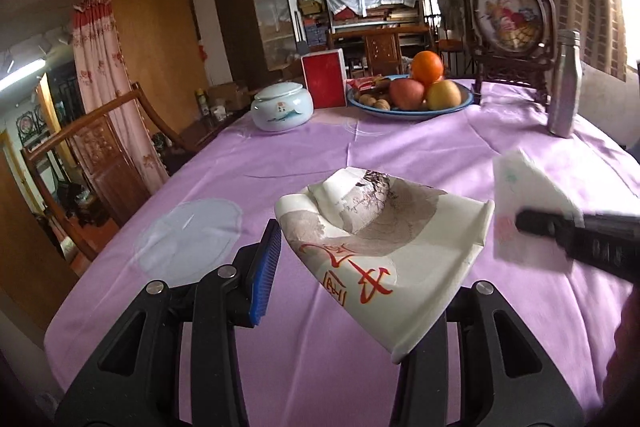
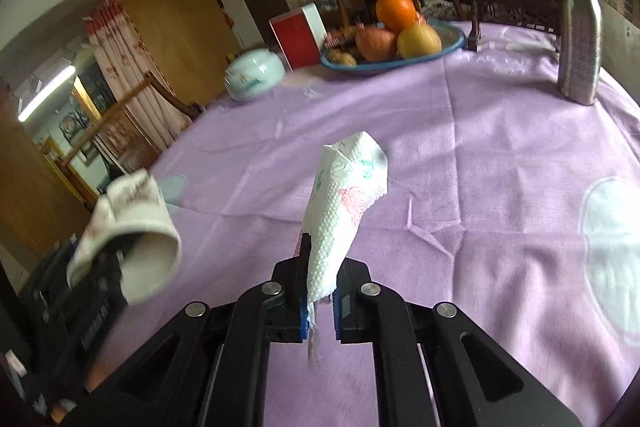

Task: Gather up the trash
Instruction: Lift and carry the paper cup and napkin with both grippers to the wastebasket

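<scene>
The left gripper (image 1: 352,267) holds a crushed paper cup (image 1: 380,243) with red characters above the purple tablecloth (image 1: 320,155); one blue-padded finger (image 1: 264,267) stands clear on the cup's left, the other is hidden under it. To the right, the right gripper (image 1: 524,221) pinches a napkin (image 1: 528,211). Farther back stand a lidded jar (image 1: 282,107), a red box (image 1: 324,79), a fruit bowl (image 1: 412,107) and a silver bottle (image 1: 565,85).
</scene>
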The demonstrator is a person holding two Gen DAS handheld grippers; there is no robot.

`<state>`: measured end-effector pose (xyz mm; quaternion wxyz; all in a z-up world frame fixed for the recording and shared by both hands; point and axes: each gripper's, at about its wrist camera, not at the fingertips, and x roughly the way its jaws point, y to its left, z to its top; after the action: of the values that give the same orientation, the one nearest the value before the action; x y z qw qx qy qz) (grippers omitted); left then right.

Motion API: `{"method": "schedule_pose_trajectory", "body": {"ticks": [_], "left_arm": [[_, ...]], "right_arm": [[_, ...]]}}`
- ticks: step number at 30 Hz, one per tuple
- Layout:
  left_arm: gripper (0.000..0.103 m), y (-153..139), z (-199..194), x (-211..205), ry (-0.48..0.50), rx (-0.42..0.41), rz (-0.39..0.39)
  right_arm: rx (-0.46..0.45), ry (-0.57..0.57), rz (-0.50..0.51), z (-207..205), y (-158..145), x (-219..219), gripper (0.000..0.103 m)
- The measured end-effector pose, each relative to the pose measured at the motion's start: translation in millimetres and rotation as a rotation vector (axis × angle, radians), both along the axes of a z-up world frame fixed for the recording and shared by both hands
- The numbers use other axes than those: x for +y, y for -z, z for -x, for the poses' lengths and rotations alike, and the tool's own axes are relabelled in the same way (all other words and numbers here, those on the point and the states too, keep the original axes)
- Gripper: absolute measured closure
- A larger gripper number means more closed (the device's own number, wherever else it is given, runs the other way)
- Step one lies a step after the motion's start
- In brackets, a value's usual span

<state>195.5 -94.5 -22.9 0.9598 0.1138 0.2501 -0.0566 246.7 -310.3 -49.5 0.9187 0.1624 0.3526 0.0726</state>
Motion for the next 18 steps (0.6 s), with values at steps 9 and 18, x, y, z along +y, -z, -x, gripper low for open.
{"method": "schedule_pose_trajectory", "body": {"ticks": [9,18], "left_arm": [[0.062,-29.4,77.3,11.6,0.027,-0.101,0.027],[0.062,-53.0,135.2,29.1,0.017,-0.16,0.078]], "right_arm": [[-0.146,0.037,-0.035,82.4,-22.3,-1.9,0.093],[-0.279,-0.012,-0.069,163.0,-65.8,14.5,0.092]]}}
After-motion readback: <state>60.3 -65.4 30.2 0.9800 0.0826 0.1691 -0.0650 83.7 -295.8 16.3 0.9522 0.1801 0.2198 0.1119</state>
